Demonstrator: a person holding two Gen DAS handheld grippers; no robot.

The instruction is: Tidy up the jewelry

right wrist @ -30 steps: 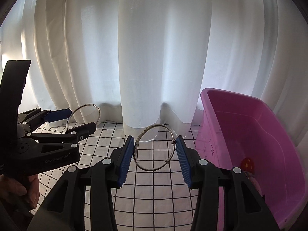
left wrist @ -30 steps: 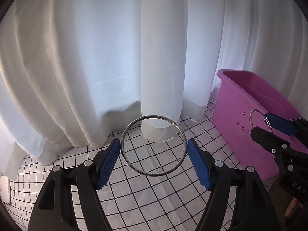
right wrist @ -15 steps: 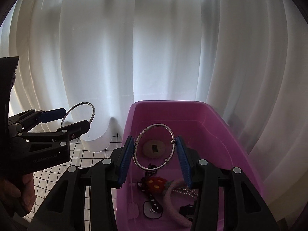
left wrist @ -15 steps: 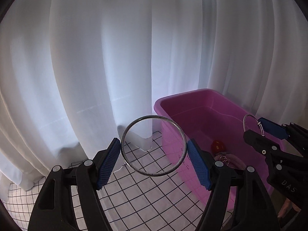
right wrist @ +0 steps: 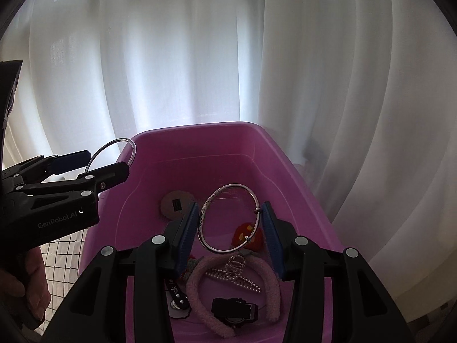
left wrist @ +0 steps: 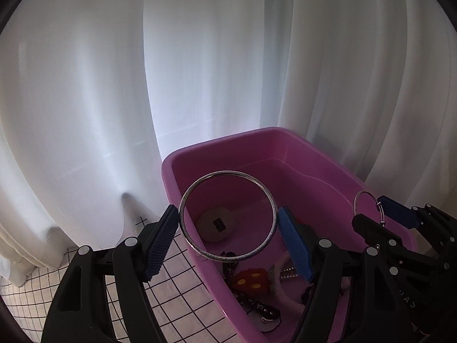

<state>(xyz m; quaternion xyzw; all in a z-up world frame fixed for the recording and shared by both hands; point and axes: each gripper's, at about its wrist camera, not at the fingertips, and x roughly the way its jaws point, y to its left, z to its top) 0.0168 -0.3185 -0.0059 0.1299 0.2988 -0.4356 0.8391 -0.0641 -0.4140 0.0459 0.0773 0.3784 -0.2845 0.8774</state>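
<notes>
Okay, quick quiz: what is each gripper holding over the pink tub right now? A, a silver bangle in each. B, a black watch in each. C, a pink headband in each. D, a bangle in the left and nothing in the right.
A: the left gripper clamps a silver bangle and the right gripper clamps another bangle, both above the pink tub; the headband and watch lie inside it.

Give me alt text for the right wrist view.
The right claw holds a silver bangle over a pink bin of trinkets, white curtains behind. At left, the left claw holds a second bangle.
</notes>
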